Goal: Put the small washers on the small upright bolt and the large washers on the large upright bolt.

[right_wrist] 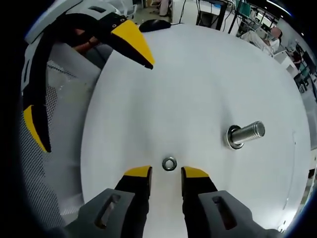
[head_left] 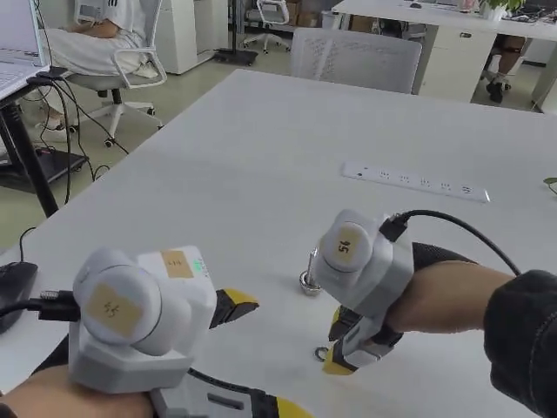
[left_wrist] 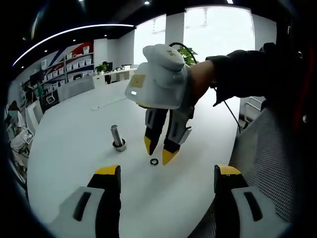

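The right gripper, jaws narrowly parted and empty, hangs over the white table with a small silver metal washer just ahead at twelve o'clock, a threaded steel upright bolt at two, and the wide-spread, empty left gripper at ten.

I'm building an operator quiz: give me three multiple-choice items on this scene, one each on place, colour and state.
1. Where is the small silver ring washer relative to the upright steel bolt?
A. Threaded on it.
B. Flat on the white table, apart from it.
C. Leaning on it.
2. What colour are the right gripper's fingertips?
A. Red.
B. Green.
C. Yellow.
3. How is the left gripper?
A. Open, nothing between its jaws.
B. Shut on the washer.
C. Shut on the bolt.
1 B: it lies on bare table ahead of the right gripper.
2 C: both tips are yellow.
3 A: its jaws stand wide apart.
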A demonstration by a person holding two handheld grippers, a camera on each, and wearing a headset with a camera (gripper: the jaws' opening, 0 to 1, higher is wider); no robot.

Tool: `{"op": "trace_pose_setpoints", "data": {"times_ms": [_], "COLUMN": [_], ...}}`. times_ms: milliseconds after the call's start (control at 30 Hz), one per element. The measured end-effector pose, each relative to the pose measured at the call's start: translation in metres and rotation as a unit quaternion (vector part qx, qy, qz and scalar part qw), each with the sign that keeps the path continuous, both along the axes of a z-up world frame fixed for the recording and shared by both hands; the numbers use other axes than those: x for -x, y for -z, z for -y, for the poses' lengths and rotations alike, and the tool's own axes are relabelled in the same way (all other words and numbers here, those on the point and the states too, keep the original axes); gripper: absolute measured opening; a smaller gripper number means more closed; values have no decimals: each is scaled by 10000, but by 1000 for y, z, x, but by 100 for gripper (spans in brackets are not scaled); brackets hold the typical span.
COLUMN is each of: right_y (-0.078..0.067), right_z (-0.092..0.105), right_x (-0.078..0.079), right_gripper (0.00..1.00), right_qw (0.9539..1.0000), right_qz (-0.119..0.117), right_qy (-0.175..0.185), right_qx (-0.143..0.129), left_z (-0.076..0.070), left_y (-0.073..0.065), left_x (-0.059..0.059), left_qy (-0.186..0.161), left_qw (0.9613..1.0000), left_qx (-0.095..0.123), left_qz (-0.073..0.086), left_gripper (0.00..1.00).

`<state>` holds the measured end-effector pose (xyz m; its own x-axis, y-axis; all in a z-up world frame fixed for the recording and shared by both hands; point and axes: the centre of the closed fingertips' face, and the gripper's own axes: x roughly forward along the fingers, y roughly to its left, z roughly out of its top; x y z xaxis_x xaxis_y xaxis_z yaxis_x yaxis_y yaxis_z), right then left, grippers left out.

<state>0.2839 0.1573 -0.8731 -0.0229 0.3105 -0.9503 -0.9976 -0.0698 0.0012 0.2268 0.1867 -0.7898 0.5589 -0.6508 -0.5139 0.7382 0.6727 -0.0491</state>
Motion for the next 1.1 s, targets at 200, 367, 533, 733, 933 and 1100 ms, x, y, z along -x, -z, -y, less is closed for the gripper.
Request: {"op": "trace_pose_setpoints", "data": {"times_ms": [200,367,533,733,933,1100], "right_y": [4,6,6,6,6,6], "right_z": [-1,-2,-2,-2,-2,-2], "right_x": [-1,-1,-2,-3,-2,-2], "right_gripper": [25,23,22,22,18,16], "right_qw": [10000,10000,10000,9999,9998,9998], "right_qz": [-32,-8,36,70,103,122], "right_qy": [13,-20,-63,-80,-133,-163], "right_qx": [7,12,38,50,50,34], "left_z": [0,1,1,2,1,2], "left_y": [-1,-1,-2,-2,-3,-3], "left_x": [0,-1,-1,-1,-1,-1], "left_qy": [-9,-15,-10,-5,-5,-1], "left_qw": [10000,10000,10000,10000,10000,10000], "left_qx": [19,28,40,61,71,74], "left_qz": [10,20,22,28,35,42], "left_gripper": [77,77,77,77,77,77]}}
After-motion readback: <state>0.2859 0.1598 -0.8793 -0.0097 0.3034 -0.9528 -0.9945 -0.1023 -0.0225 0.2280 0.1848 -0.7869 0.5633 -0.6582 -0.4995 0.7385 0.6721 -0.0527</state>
